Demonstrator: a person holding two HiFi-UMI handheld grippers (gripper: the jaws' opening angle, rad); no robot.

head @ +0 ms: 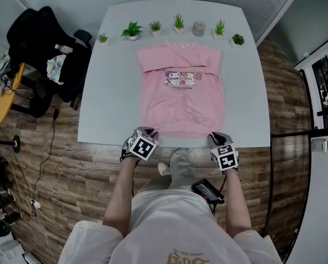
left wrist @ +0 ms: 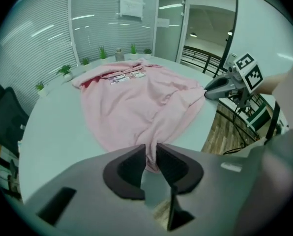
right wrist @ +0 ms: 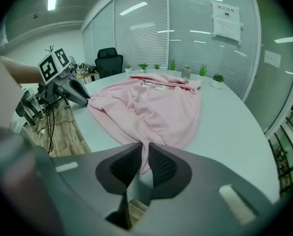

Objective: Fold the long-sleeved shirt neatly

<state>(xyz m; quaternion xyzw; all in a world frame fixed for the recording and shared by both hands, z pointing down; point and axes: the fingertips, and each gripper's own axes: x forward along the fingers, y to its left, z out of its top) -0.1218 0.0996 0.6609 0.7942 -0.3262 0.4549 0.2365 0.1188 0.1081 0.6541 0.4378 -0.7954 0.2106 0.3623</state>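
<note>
A pink long-sleeved shirt [head: 183, 95] with a cartoon print lies flat on the white table [head: 109, 81], sleeves folded in across the chest, hem toward me. My left gripper [head: 147, 132] is shut on the hem's left corner; in the left gripper view the pink shirt [left wrist: 136, 100] bunches between the jaws of the left gripper [left wrist: 151, 157]. My right gripper [head: 215, 138] is shut on the hem's right corner, and the right gripper view shows the shirt [right wrist: 154, 107] pinched in the right gripper [right wrist: 145, 157]. Each gripper view shows the other gripper holding its corner.
Several small potted plants [head: 132, 30] and a grey cup [head: 199, 28] line the table's far edge. A black office chair [head: 40, 48] with clutter stands at the left on the wooden floor. The table's near edge runs just under both grippers.
</note>
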